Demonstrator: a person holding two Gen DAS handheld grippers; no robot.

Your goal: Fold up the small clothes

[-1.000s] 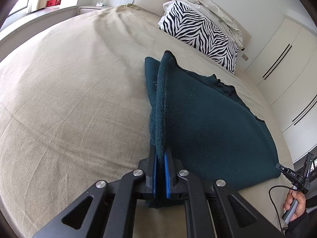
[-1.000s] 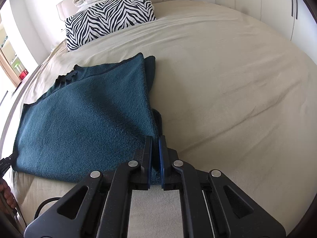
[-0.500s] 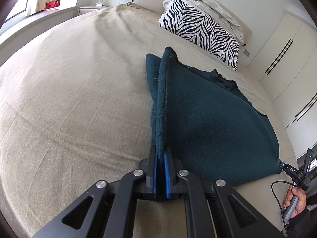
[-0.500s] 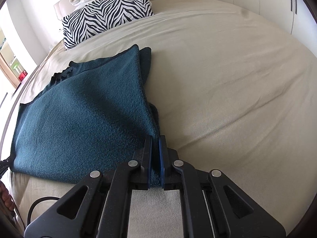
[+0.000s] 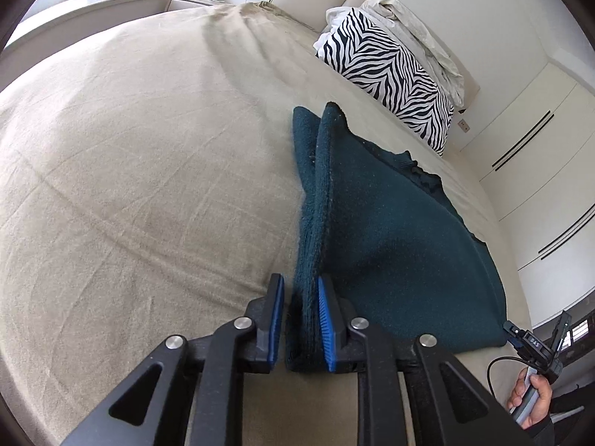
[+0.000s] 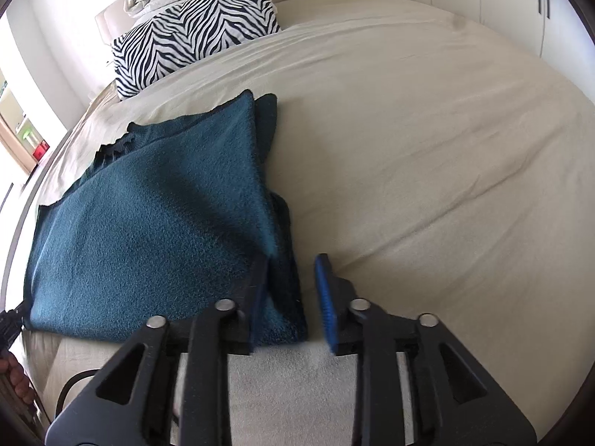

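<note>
A dark teal fleece garment (image 5: 394,245) lies folded over on the beige bed; it also shows in the right wrist view (image 6: 156,223). My left gripper (image 5: 300,290) is open, its blue pads on either side of the garment's near left corner, the cloth still between them. My right gripper (image 6: 292,271) is open at the garment's near right corner; the cloth rests against its left finger and the right finger stands apart over the sheet.
A zebra-striped pillow (image 5: 390,74) with a crumpled white duvet (image 5: 416,29) lies at the headboard; the pillow also shows in the right wrist view (image 6: 193,33). White wardrobe doors (image 5: 539,171) stand beside the bed. Beige sheet (image 6: 427,148) stretches around the garment.
Both grippers were shut on the garment's near corners and have now opened. The lifted cloth edge has sunk toward the bed.
</note>
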